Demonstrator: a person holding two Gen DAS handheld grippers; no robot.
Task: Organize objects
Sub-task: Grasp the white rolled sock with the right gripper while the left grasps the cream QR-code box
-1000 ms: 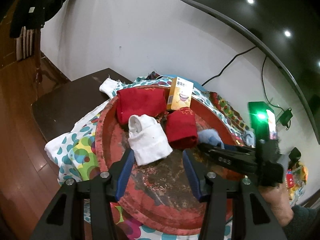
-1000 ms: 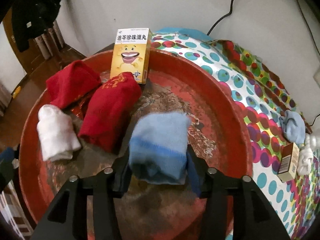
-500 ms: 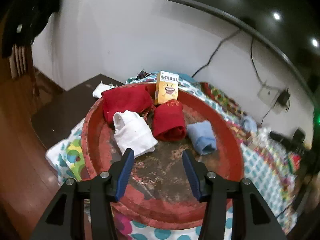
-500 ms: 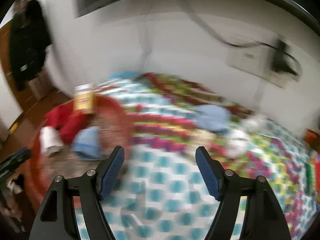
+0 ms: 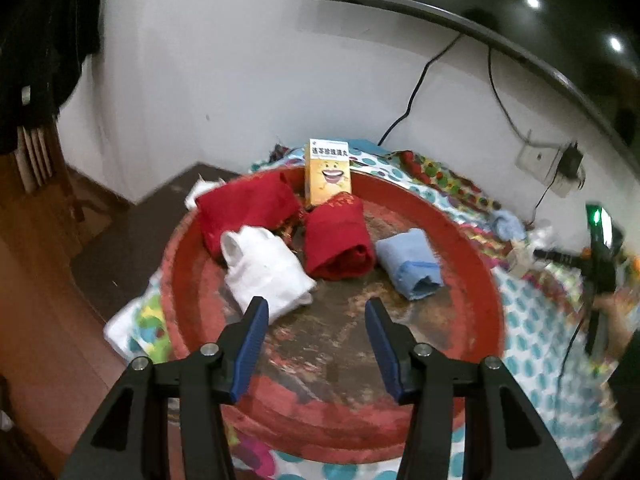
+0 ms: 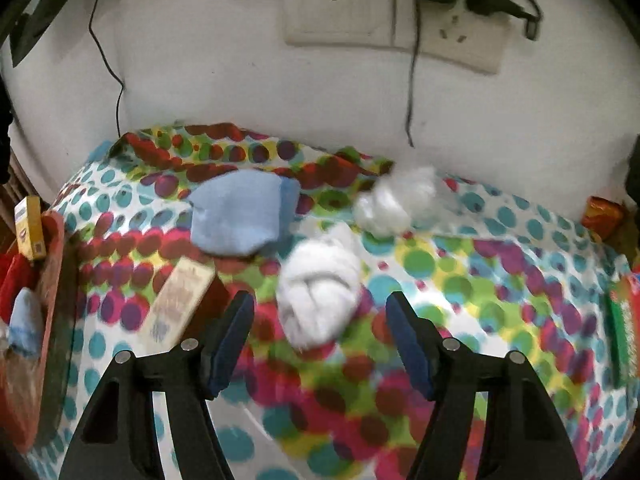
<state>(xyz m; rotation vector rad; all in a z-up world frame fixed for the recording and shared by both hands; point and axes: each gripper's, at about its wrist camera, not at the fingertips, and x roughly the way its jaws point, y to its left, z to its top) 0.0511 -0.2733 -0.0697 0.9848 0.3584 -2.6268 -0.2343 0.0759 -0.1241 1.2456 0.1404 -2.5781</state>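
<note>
Both claws stand with their blue pads apart and nothing between them. Left claw (image 5: 316,336) hovers over the near, bare part of the round red tray (image 5: 486,280), whose raised rim curves close under the fingers; open tray floor lies ahead of it before the cloth bundles begin. On that tray, from its far rim inward: a yellow box (image 5: 328,170) stands upright against the rim, a red folded cloth (image 5: 246,206) lies left of the box, a red rolled cloth (image 5: 340,240) just in front of the box, a white rolled sock (image 5: 266,268) nearest the left claw, touching its left pad in view, and a blue rolled sock (image 5: 410,262) right of the red roll. Right claw (image 6: 320,340) points across the spotted tablecloth (image 6: 500,280), well right of the tray, toward the wall. A white sock bundle (image 6: 320,292) sits just ahead between its pads, another white bundle (image 6: 394,202) beyond it, a blue sock (image 6: 240,212) and a flat small carton (image 6: 180,300) to the left, with free cloth on the right.
</note>
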